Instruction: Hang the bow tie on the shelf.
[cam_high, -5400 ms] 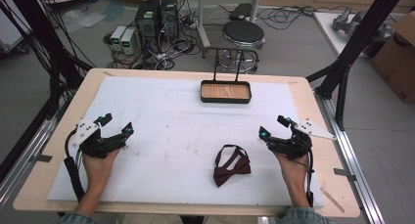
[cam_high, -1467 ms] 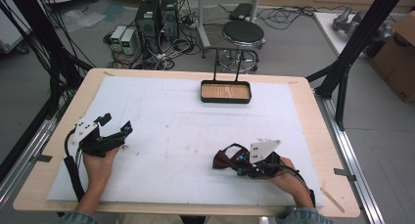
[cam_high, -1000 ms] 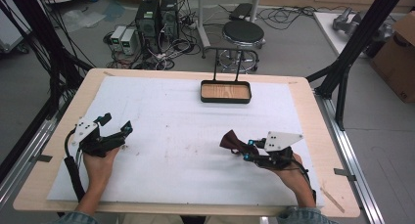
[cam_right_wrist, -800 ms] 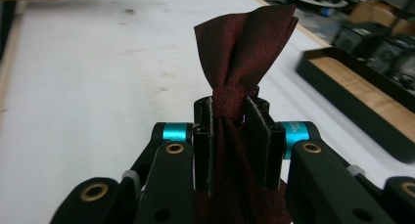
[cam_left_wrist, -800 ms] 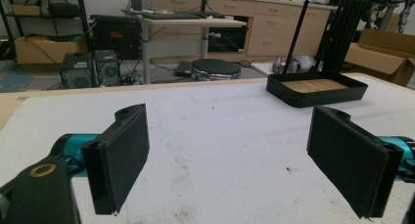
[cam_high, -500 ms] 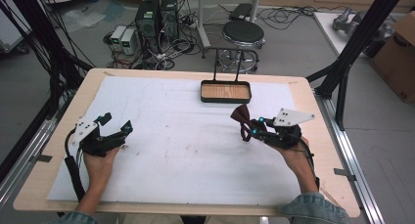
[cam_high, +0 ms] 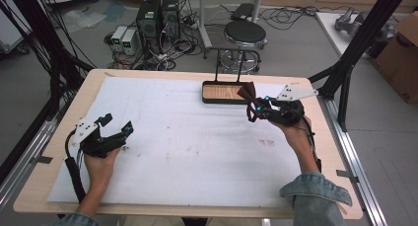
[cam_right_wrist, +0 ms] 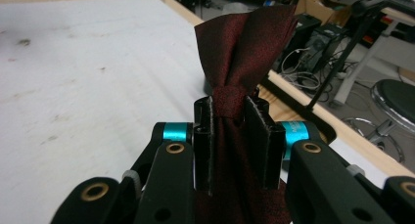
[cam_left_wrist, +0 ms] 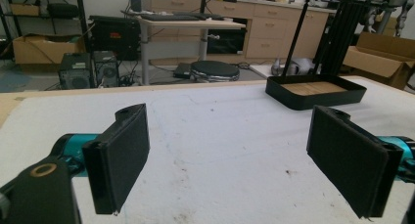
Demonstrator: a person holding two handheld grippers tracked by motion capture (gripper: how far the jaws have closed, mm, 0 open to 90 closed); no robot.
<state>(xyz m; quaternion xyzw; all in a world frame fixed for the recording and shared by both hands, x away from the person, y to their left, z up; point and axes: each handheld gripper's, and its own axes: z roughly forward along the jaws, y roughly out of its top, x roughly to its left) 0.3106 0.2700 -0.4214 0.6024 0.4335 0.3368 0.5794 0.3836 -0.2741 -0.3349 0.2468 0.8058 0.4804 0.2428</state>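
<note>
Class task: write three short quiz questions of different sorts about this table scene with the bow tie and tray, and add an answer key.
1. True or false: the right gripper is shut on the dark red satin bow tie.
2. What stands near the table's far edge? A) a black tray with a wooden floor B) a blue bucket C) a glass jar
3. How do the left gripper and its fingers stand?

Key: 1 true, it pinches the knot. 2 A. 3 Wide open, with nothing between them, low over the white table cover.
</note>
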